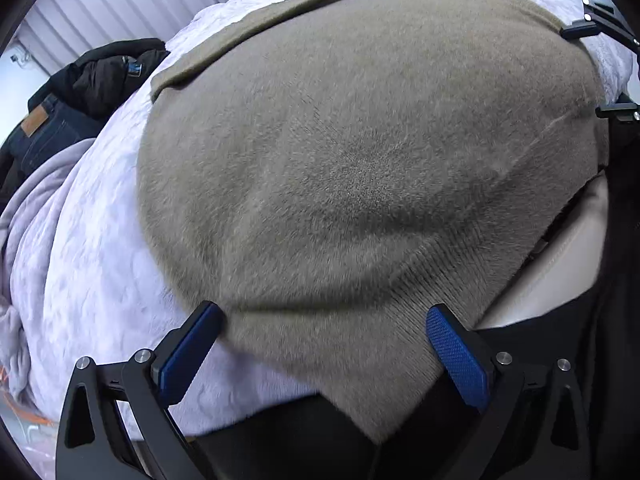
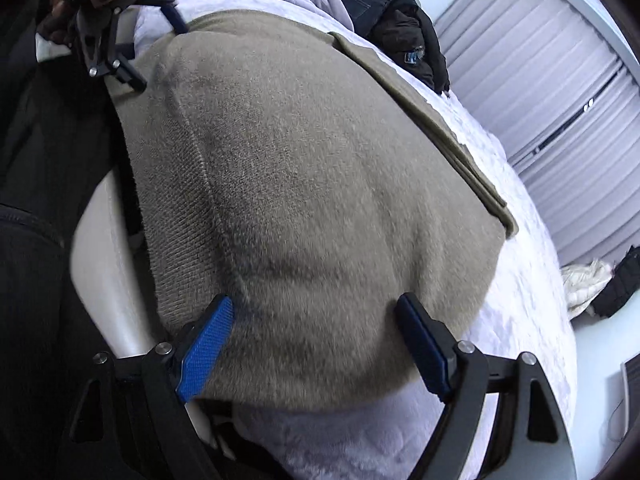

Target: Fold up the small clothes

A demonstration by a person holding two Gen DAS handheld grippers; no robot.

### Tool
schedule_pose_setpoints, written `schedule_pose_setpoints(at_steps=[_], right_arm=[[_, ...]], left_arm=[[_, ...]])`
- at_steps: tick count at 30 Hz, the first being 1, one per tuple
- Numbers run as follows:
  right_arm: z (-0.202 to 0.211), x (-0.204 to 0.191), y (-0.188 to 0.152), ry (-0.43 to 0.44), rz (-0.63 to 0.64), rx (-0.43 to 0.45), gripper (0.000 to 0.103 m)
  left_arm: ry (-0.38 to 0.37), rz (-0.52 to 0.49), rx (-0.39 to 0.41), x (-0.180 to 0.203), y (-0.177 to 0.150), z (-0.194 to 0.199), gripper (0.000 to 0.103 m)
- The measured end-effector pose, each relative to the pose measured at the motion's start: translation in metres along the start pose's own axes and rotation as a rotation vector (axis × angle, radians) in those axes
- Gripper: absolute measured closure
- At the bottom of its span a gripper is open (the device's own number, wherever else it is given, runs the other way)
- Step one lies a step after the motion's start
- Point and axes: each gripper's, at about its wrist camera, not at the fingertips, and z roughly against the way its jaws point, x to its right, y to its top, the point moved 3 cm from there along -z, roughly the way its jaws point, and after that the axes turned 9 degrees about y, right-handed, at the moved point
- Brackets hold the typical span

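A taupe fuzzy knit garment lies spread on a pale lilac bedspread, its near edge hanging over the bed's side. It fills the right wrist view too. My left gripper is open, its blue-padded fingers straddling the garment's near ribbed hem. My right gripper is open, its fingers straddling the garment's near edge at the other end. A folded-over strip runs along the far side. Each gripper shows in the other's view, the right gripper and the left gripper.
Dark jeans and a black jacket lie piled at the bed's far end, beside a rumpled lilac blanket. A white bed frame edge runs under the garment's near edge. White slatted blinds stand behind. White and black cloth lies on the floor.
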Motion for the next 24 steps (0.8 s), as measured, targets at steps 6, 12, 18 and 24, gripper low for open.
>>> schedule_pose_setpoints(at_steps=[6, 12, 18, 24], right_arm=[[0.036, 0.052, 0.055, 0.059, -0.284, 0.216, 0.016], [-0.037, 0.13, 0.139, 0.057, -0.636, 0.107, 0.016], [-0.085, 0.12, 0.128, -0.004, -0.826, -0.009, 0.015], [-0.043, 0.053, 0.091, -0.091, -0.685, 0.117, 0.014]], left_arm=[[-0.011, 0.177, 0.152, -0.025, 0.081, 0.03, 0.0], [-0.176, 0.541, -0.064, -0.063, 0.166, -0.045, 0.0], [-0.028, 0.526, -0.056, -0.032, 0.136, -0.042, 0.001], [-0.022, 0.55, 0.038, -0.019, 0.077, -0.013, 0.0]])
